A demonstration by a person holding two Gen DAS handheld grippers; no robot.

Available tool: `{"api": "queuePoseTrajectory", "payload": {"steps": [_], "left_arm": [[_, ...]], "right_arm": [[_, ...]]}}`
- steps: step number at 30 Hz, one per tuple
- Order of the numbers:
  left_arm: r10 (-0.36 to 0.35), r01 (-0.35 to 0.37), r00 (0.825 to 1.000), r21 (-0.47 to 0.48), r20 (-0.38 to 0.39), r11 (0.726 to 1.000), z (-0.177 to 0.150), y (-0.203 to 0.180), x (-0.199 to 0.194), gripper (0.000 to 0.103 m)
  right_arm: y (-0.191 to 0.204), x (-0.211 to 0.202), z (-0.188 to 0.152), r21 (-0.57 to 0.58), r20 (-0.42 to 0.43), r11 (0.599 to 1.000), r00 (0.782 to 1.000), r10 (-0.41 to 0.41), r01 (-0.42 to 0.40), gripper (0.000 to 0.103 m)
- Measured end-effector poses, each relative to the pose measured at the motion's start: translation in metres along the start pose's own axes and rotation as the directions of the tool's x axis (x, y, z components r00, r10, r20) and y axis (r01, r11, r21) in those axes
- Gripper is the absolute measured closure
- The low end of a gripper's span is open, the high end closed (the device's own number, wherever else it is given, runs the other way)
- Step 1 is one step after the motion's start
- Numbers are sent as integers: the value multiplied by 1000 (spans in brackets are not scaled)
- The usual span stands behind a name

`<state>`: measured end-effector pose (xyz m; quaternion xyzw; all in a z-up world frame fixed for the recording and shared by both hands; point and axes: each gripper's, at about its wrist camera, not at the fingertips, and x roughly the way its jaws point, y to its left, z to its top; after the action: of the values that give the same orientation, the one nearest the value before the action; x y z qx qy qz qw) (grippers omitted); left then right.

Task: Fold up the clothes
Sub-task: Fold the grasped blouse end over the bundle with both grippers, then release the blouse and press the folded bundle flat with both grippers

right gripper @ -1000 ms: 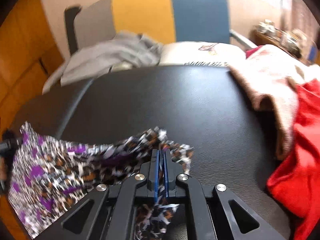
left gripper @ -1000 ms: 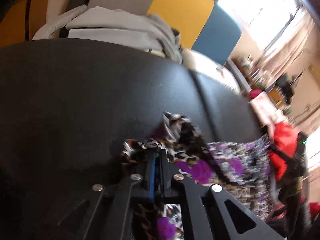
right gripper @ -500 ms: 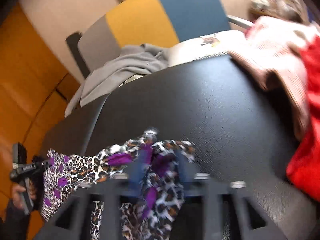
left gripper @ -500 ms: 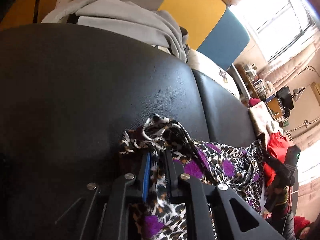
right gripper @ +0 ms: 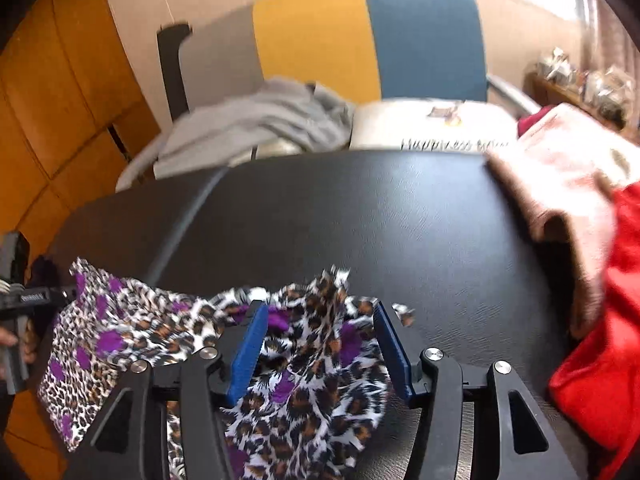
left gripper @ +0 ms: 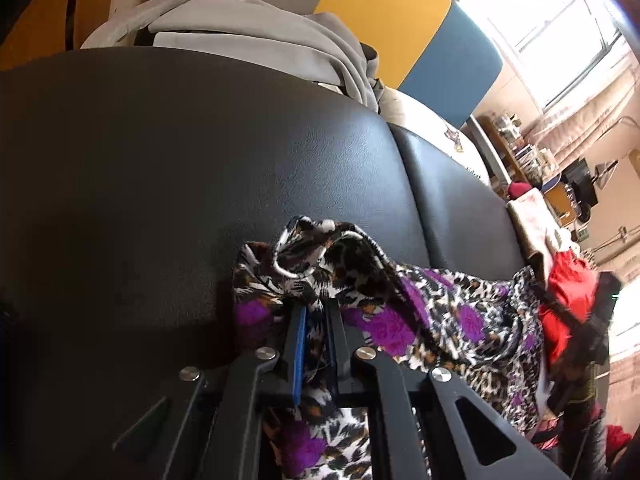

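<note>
While closing, stands spread at the right gripper [right gripper: 316, 344], pads not pressing the leopard-print garment [right gripper: 304, 392] lying loose between and under them. Closing too at the left gripper [left gripper: 316, 324], nearly together and pinching a bunched corner of the same cloth. Runs lengthwise from 1 gripper to the other, along the near edge of the black padded surface [left gripper: 160, 160]. Looks thin, slippery and crumpled, with purple blotches. Probably needs a fresh right-side grab, straight ahead and just below, before spreading flat.

Patterned garment [right gripper: 304, 364] on padded table [right gripper: 360, 216]; clothes pile [right gripper: 592, 264] right, chair [right gripper: 360, 36] behind.
</note>
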<state>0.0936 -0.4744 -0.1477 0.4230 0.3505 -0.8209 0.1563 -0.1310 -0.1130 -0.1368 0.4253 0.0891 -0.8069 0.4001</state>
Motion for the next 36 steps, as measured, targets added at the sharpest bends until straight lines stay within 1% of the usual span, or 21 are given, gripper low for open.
{"api": "queuePoseTrajectory", "payload": {"steps": [1,2,3,4,5,7,9,12,13,15,16,19,21,24,25,27,29,31,33,35,36], "left_arm": [[1,-1,1000,-1,1,1000,0,0,0,95],[6,-7,1000,3,1,1000,-1,-1,0,96],[23,-23,1000,18,0,1000,-2,-3,-1,100],[42,-42,999,30,-2,999,-3,-5,-1,100],[68,-67,998,35,-4,997,-5,-5,-2,101],[97,-97,995,26,0,995,-5,-2,-3,101],[100,-100,995,-2,-4,995,-5,5,-4,101],[91,-91,996,-34,-5,995,-7,10,-8,101],[99,-99,995,-23,-2,995,-8,8,-9,101],[114,-114,993,-7,-5,993,-11,6,-12,100],[123,-123,992,-6,-7,992,-11,7,-13,99],[149,-148,989,-20,23,989,-14,7,-24,97],[183,-182,981,-28,67,983,-18,4,-36,97],[215,-212,965,-40,151,977,-30,-2,-60,94],[212,-206,961,-48,177,977,-36,-3,-68,94],[172,-162,963,-64,207,985,-52,-6,-80,93],[131,-123,966,-51,224,991,-69,-14,-86,93],[95,-97,971,-1,218,995,-90,-27,-85,93],[43,-57,980,69,194,996,-110,-41,-81,92],[30,-52,986,135,161,990,-127,-54,-73,89],[45,-70,989,173,143,982,-135,-59,-66,89]], "right_arm": [[3,9,1,-14,-15,1000,1000,-10,10,47],[6,18,2,-29,-31,999,999,-21,20,62],[13,21,2,-82,-32,993,995,-89,86,102],[19,23,1,-137,-30,979,987,-158,153,100],[27,17,1,-175,0,967,982,-188,185,101],[35,-10,0,-187,99,949,966,-238,253,101],[23,-34,4,-107,158,951,949,-272,290,101],[-15,-28,2,23,83,955,952,-295,294,101],[-27,-21,-1,68,45,959,959,-279,275,101],[-45,-13,-10,166,27,972,985,-170,163,101],[-47,-9,-14,174,16,970,985,-172,167,101],[-48,-15,-21,205,41,969,988,-147,136,95],[-44,-32,-20,203,95,969,982,-164,142,86],[-27,-62,-26,145,131,986,986,-105,86,80],[-20,-68,-29,120,129,991,988,-80,64,80],[-4,-79,-41,73,110,997,994,20,-28,80],[12,-84,-62,17,61,999,997,37,-38,80],[17,-81,-81,11,8,999,999,34,-34,80],[13,-75,-96,65,-17,996,998,61,-59,80],[9,-70,-111,120,-39,989,995,89,-84,79],[12,-70,-114,96,-38,993,997,68,-65,79]]}}
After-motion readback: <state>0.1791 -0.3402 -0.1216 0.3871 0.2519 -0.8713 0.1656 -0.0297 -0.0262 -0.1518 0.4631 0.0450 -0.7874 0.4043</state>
